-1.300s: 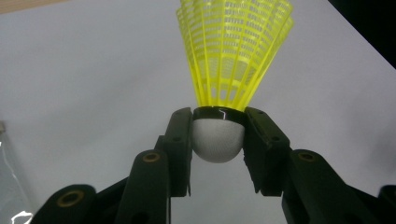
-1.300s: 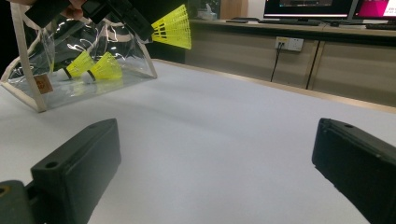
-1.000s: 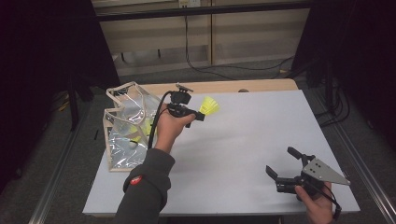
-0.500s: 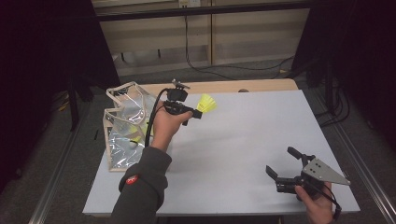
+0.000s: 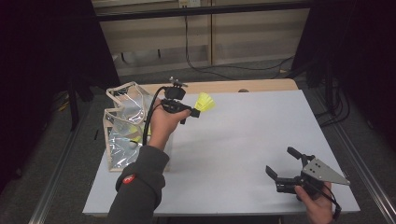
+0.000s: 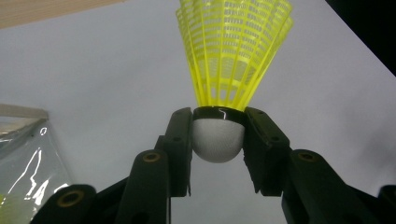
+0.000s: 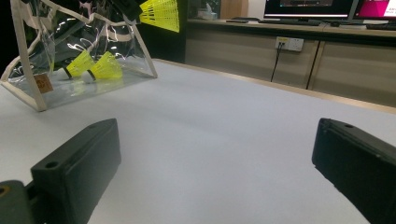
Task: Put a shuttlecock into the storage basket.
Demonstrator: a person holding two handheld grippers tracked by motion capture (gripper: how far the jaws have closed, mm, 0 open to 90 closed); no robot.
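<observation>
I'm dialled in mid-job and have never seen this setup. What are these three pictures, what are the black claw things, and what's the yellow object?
No robot arm here: a person holds a two-jaw tool in each hand. The high view looks down on the white table; the other two pictures come from cameras riding on each tool, looking along its black jaws. The left gripper is raised above the table, jaws shut on the white cork nose of a yellow shuttlecock, skirt pointing away. The right gripper waits near the table's near right corner, jaws open, holding nothing. At the left edge stands a clear plastic bag with two more shuttlecocks inside.
</observation>
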